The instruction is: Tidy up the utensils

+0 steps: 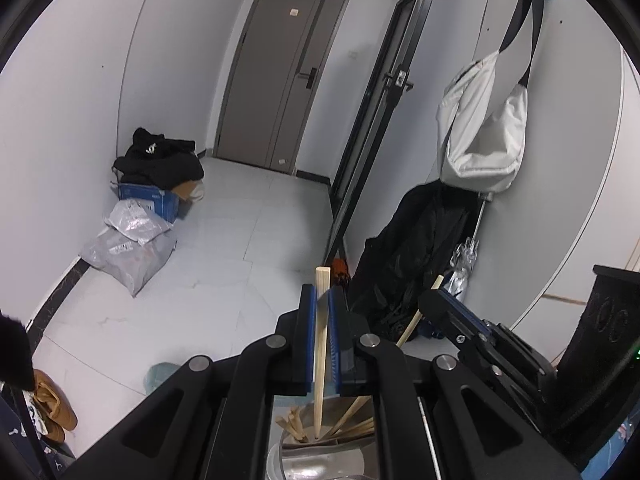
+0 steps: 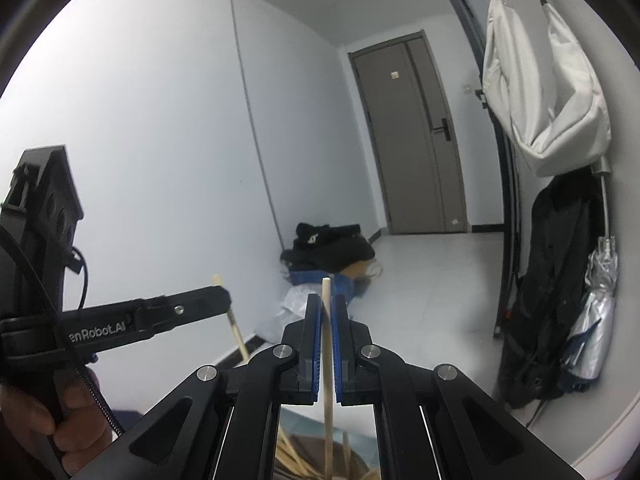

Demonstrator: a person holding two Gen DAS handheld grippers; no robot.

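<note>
Chopsticks are the items in hand. We see the left tongs [image 1: 323, 300] pinching one wooden chopstick [image 1: 321, 344] between their blue pads, the stick standing nearly upright with its square top above the fingertips and its lower end reaching down among other wooden sticks [image 1: 344, 426] in a shiny metal container [image 1: 320, 462] directly below. We see the right tongs [image 2: 327, 304] pinching a second, thinner chopstick [image 2: 327, 360] in the same manner, upright, its round top just above the pads and its lower part running down toward loose wooden sticks [image 2: 288, 456] beneath. In the right wrist view the left tongs appear at the left edge, side on, gripped by a hand [image 2: 48, 420]. Behind both tools we note a tiled floor [image 1: 224, 248], a grey door [image 1: 280, 76], a black garment on a blue box [image 1: 150, 200], and a white bag [image 1: 480, 128] hanging on the wall.
</note>
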